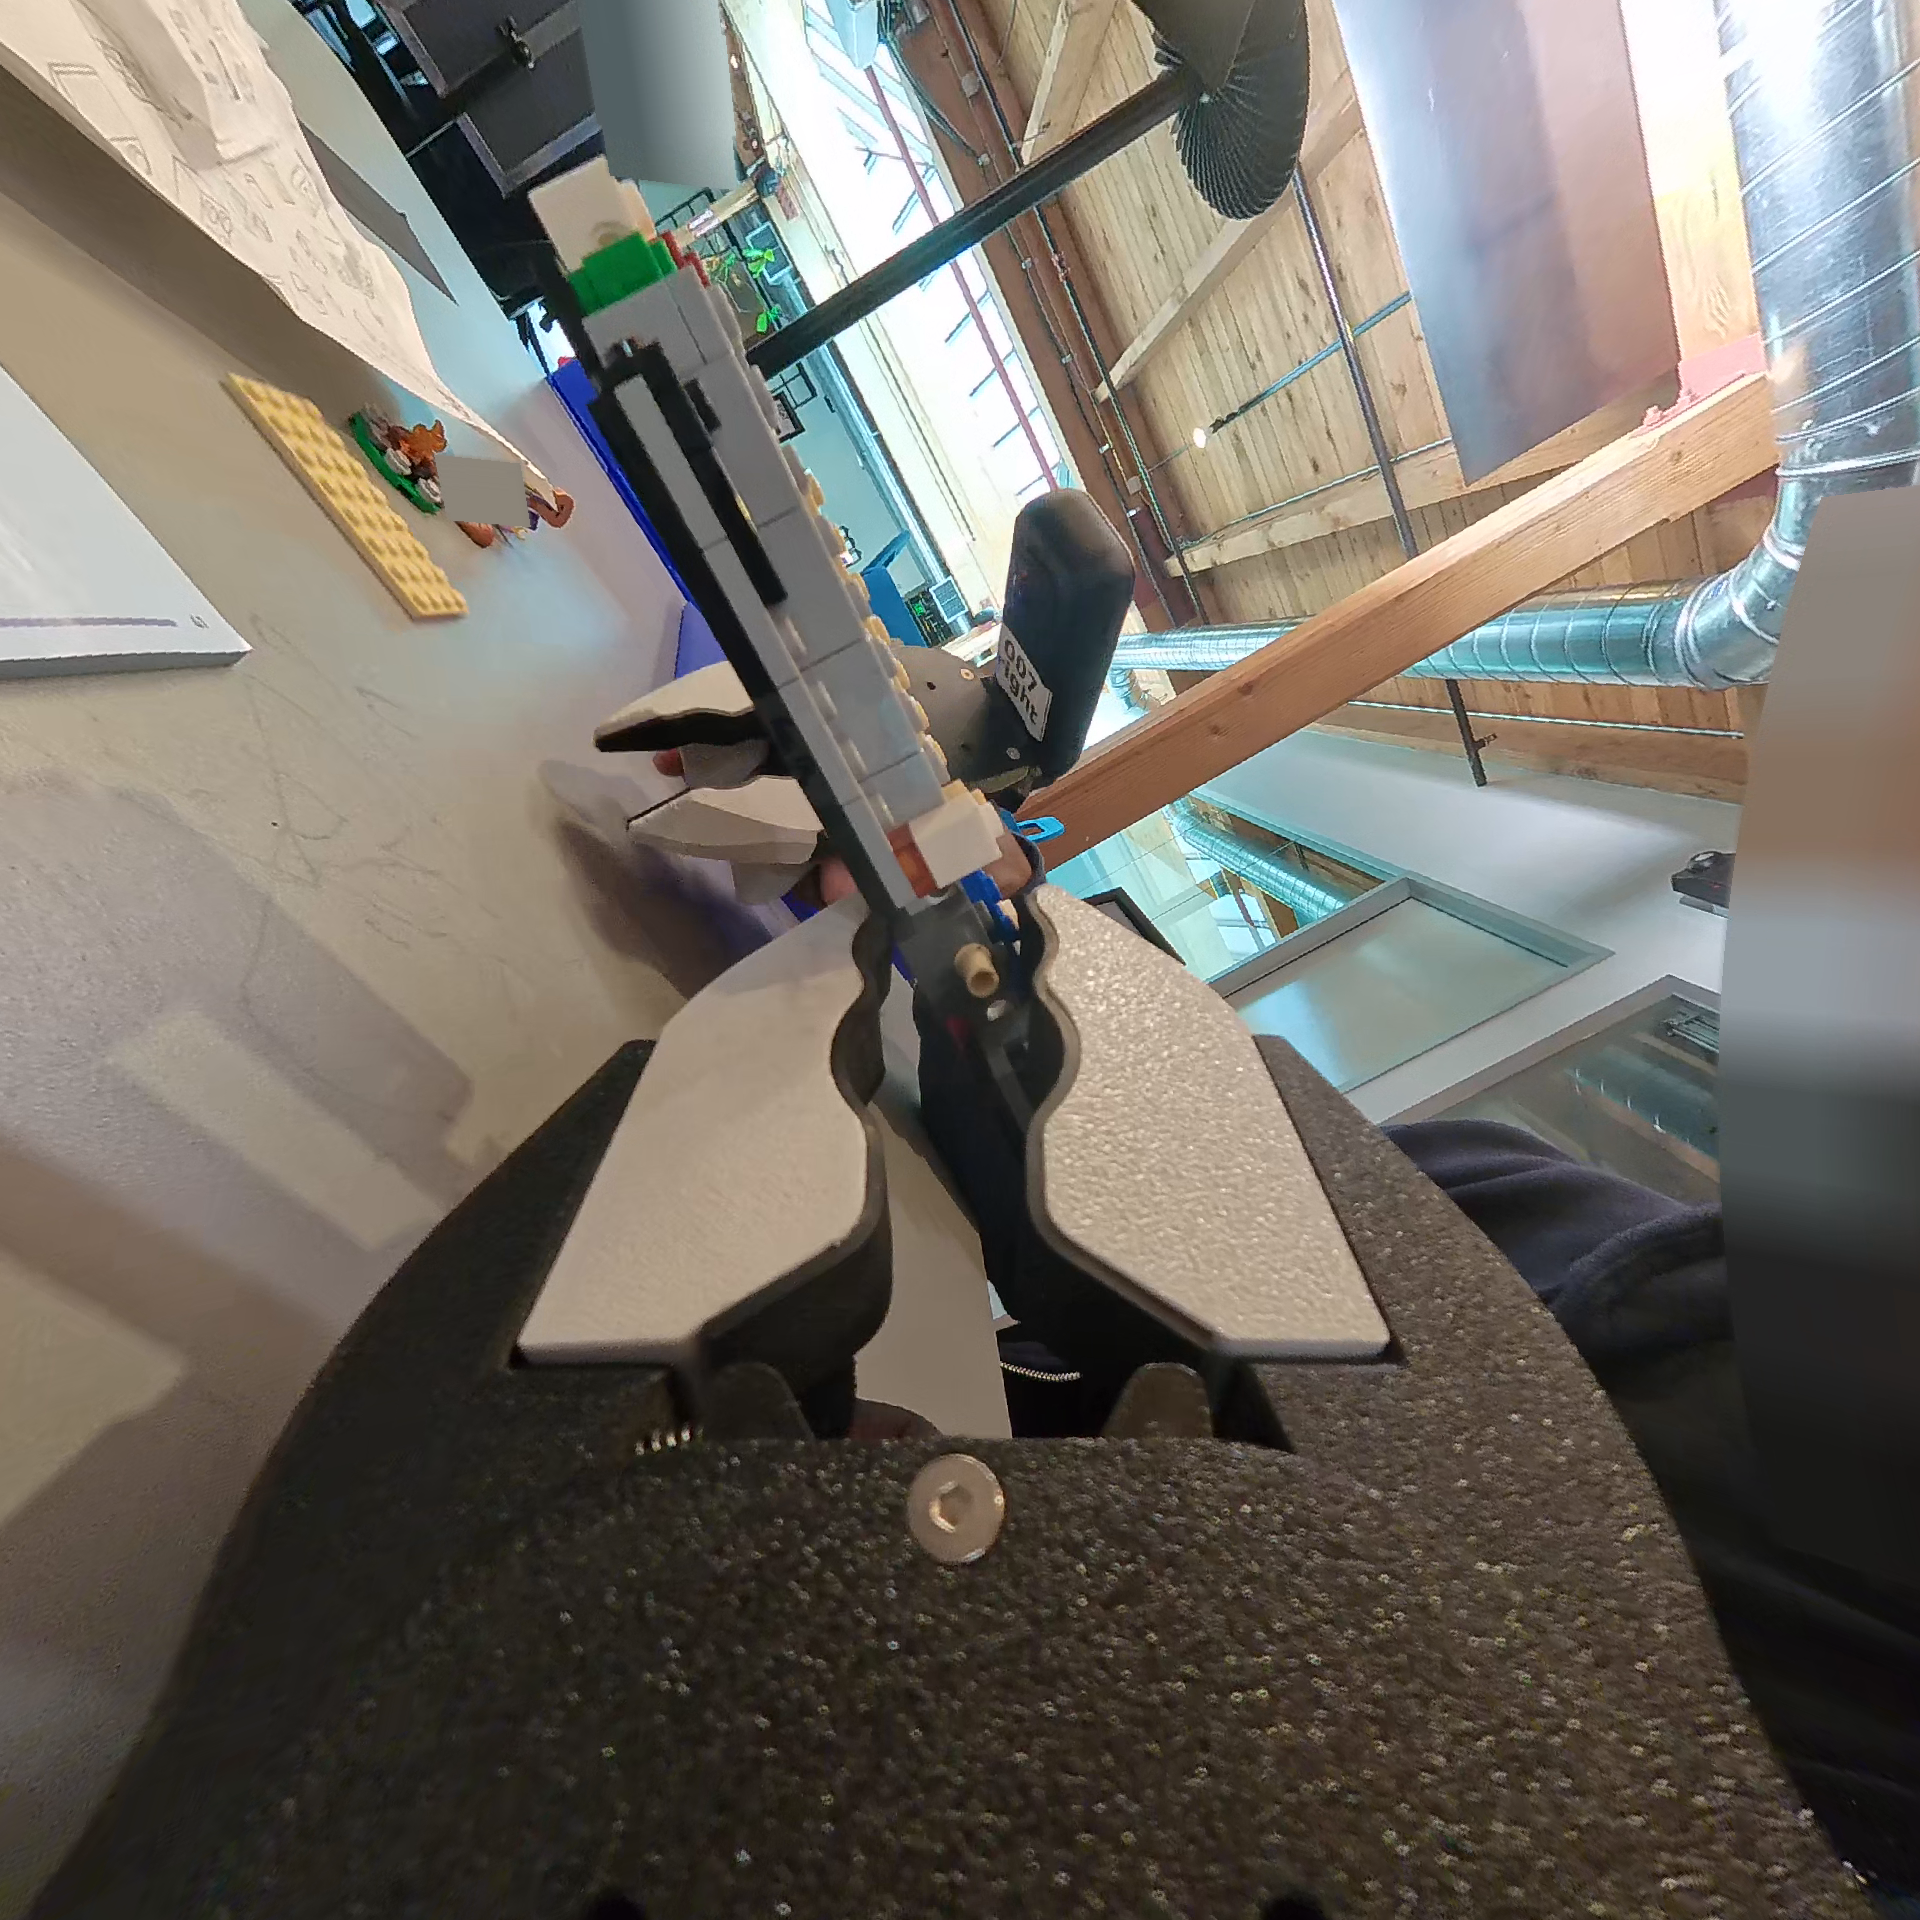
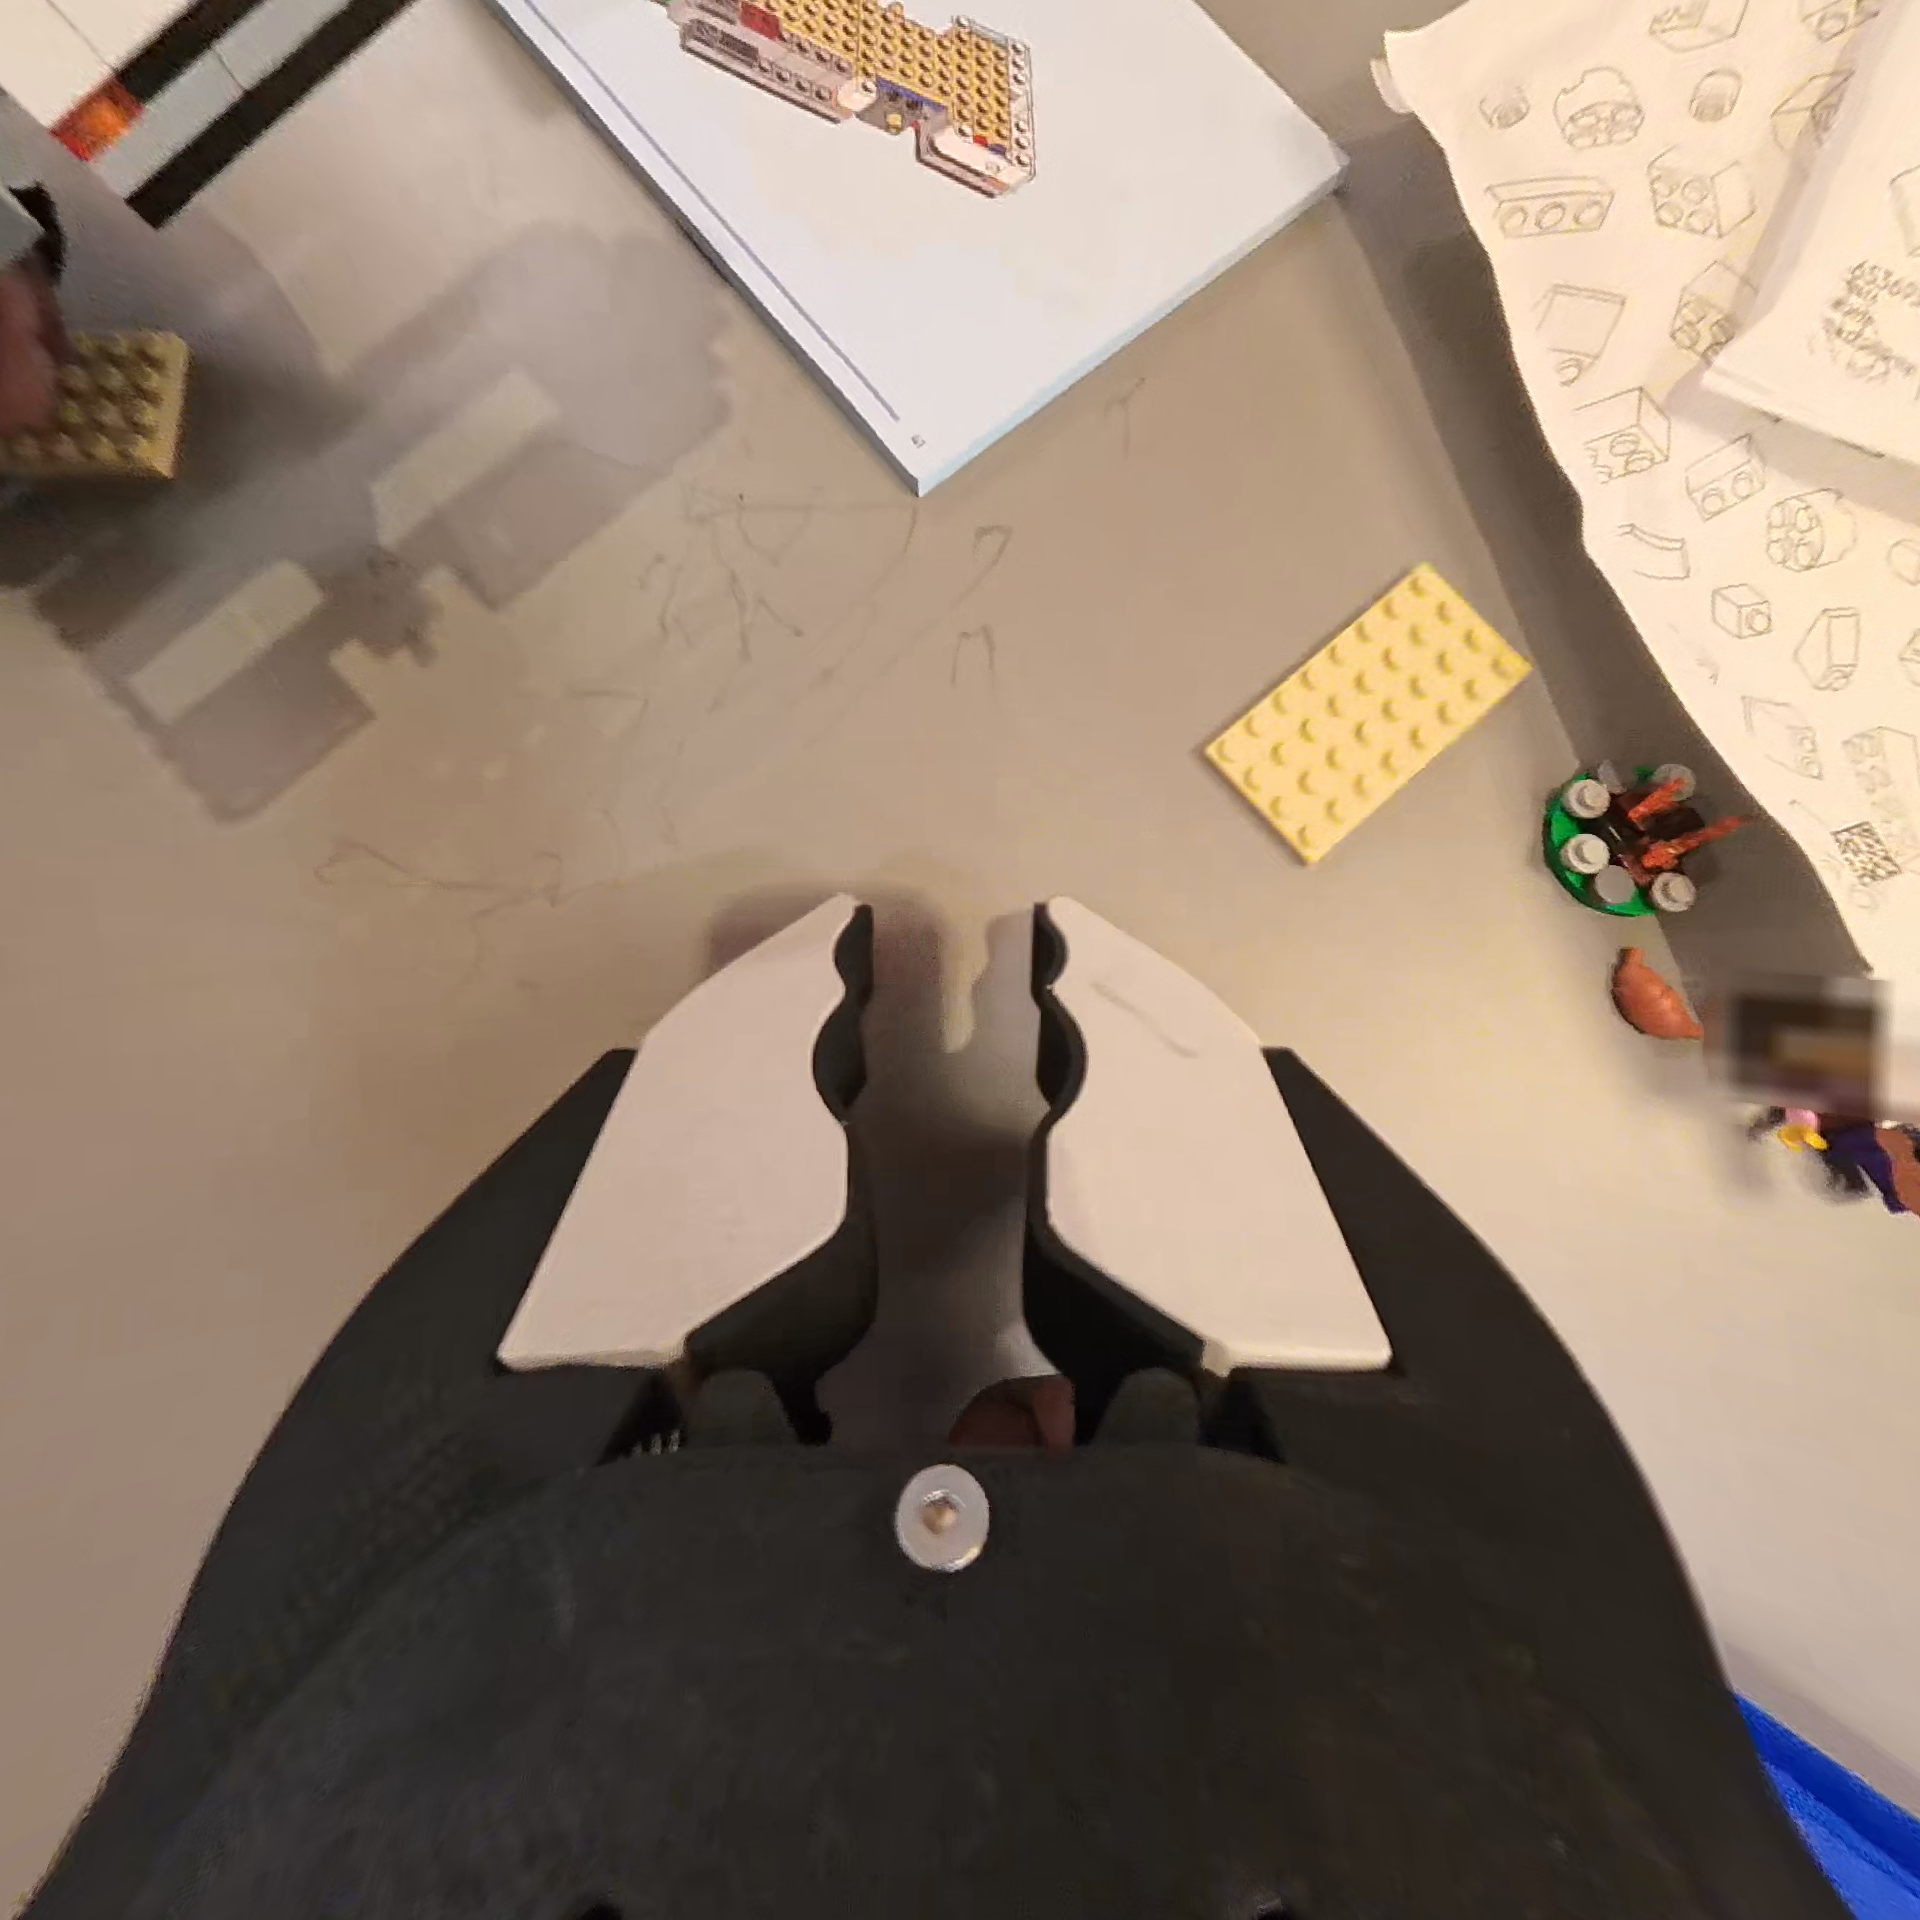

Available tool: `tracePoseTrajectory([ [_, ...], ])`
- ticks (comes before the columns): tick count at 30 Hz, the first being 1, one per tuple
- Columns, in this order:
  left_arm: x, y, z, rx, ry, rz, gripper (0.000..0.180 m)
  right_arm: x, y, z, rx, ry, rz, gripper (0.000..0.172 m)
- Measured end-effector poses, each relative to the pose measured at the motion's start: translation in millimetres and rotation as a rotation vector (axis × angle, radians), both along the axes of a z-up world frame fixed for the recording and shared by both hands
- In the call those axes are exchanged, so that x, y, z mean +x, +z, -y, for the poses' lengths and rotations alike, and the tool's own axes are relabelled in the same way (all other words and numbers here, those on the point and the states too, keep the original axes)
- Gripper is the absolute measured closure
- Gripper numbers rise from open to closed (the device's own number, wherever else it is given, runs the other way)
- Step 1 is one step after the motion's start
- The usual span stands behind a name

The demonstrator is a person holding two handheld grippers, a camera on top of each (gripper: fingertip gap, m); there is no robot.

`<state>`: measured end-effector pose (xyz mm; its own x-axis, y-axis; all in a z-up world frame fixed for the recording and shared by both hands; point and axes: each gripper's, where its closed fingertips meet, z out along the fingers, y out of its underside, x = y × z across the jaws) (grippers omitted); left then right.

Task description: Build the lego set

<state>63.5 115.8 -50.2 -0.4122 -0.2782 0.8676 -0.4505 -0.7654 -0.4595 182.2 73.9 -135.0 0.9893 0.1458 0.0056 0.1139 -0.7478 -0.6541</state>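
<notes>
Left tongs clamp the long grey-and-black brick-built beam by its end, right tongs open, empty beside it.

Yellow studded plate, open booklet, printed paper sheet.

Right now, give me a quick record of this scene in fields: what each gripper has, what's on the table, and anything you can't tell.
Left gripper: closed on the end of a long grey and black brick assembly, raised above the table.
Right gripper: fingers apart, nothing between them, above bare table.
Nearest to right gripper: pale yellow studded plate.
Other loose parts: green round piece with grey studs, small brown piece.
Paper: open instruction booklet, printed sheet with brick drawings.
Unclear: blurred piece at the right edge.
</notes>
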Motion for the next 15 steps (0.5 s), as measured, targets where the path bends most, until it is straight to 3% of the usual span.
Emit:
tracePoseTrajectory([
  [6,0.3,-0.3,-0.4,-0.002,0.001,-0.003,0.157,-0.5,-3.2,-6.8,-0.014,0.020,0.044,0.121],
  [9,0.3,-0.3,-0.8,-0.002,0.003,-0.003,0.157,10.1,-7.0,-13.7,-0.045,0.028,0.149,0.116],
  [15,0.1,-0.4,-0.7,-0.002,0.002,-0.004,0.158,56.0,-2.3,-40.6,-0.039,-0.289,0.072,0.112],
])
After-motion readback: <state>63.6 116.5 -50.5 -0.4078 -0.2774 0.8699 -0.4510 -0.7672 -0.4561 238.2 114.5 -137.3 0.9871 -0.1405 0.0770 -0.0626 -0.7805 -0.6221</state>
